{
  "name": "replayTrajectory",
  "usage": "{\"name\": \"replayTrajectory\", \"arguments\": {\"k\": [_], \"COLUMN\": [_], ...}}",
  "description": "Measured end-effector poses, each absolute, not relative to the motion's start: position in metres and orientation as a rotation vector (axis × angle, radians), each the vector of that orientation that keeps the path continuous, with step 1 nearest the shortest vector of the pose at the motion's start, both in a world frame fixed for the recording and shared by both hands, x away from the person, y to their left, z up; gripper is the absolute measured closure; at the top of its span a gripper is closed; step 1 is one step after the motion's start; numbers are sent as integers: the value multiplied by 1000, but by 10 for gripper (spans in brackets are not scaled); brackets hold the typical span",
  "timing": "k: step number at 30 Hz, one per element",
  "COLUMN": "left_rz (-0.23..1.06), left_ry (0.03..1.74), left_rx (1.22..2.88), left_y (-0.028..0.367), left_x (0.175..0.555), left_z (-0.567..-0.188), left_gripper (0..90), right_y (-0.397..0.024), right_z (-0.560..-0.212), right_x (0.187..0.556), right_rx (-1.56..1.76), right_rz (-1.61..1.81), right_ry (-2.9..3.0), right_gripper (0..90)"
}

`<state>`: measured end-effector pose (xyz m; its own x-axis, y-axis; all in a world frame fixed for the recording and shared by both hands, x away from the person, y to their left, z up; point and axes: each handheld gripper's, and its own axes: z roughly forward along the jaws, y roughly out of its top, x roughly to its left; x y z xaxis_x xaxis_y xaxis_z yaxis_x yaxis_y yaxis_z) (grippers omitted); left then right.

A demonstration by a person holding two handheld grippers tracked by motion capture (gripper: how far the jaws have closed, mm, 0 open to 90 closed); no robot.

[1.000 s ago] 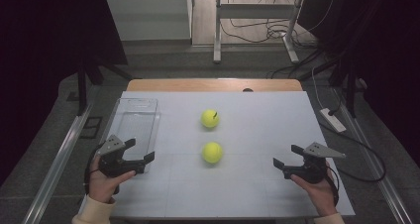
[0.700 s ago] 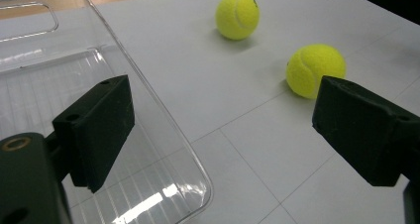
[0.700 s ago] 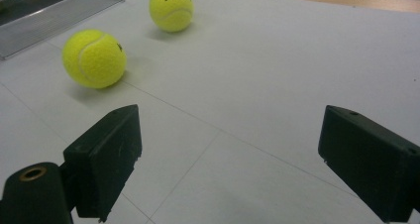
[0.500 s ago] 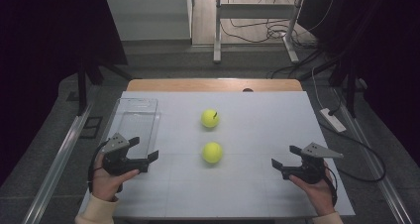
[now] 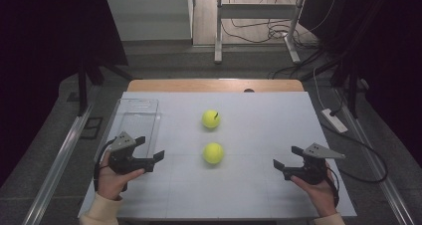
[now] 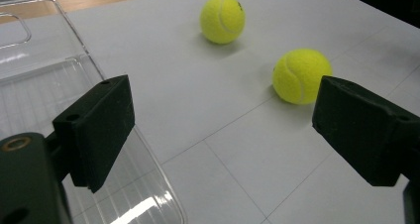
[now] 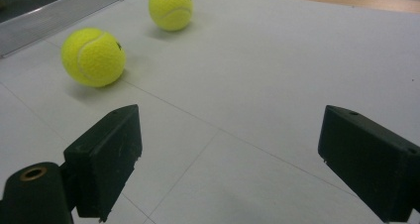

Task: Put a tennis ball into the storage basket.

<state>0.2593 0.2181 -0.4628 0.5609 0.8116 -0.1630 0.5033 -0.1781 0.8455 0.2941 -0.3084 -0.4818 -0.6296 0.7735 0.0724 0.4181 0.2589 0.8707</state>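
Two yellow tennis balls lie on the white table (image 5: 259, 195). The far ball (image 5: 211, 119) sits at mid-table and the near ball (image 5: 213, 153) just in front of it. My left gripper (image 5: 150, 148) is held low at the left, open and empty, pointing right toward the balls. In the left gripper view the near ball (image 6: 301, 75) lies ahead at the right and the far ball (image 6: 222, 19) beyond it, past my open gripper (image 6: 223, 120). My right gripper (image 5: 287, 157) is open and empty at the right, facing the near ball (image 7: 93, 57) and the far ball (image 7: 170, 7).
A clear plastic tray (image 5: 137, 116) lies on the table's left side, just beyond the left gripper; its rim (image 6: 94, 65) passes under the left jaw. A white power strip (image 5: 334, 120) and cables lie off the table's right edge.
The left gripper has edged slightly to the right, toward the balls. The right gripper and both balls have kept still.
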Motion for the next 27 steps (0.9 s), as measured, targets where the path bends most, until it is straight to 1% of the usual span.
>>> {"name": "replayTrajectory", "arguments": {"k": [27], "left_rz": [386], "left_ry": [1012], "left_rx": [1858], "left_y": [196], "left_x": [270], "left_z": [-451], "left_gripper": [97], "right_y": [-306], "right_z": [-483], "right_x": [295], "right_rx": [1085], "right_rz": [1310], "right_ry": [2171], "right_gripper": [99]}}
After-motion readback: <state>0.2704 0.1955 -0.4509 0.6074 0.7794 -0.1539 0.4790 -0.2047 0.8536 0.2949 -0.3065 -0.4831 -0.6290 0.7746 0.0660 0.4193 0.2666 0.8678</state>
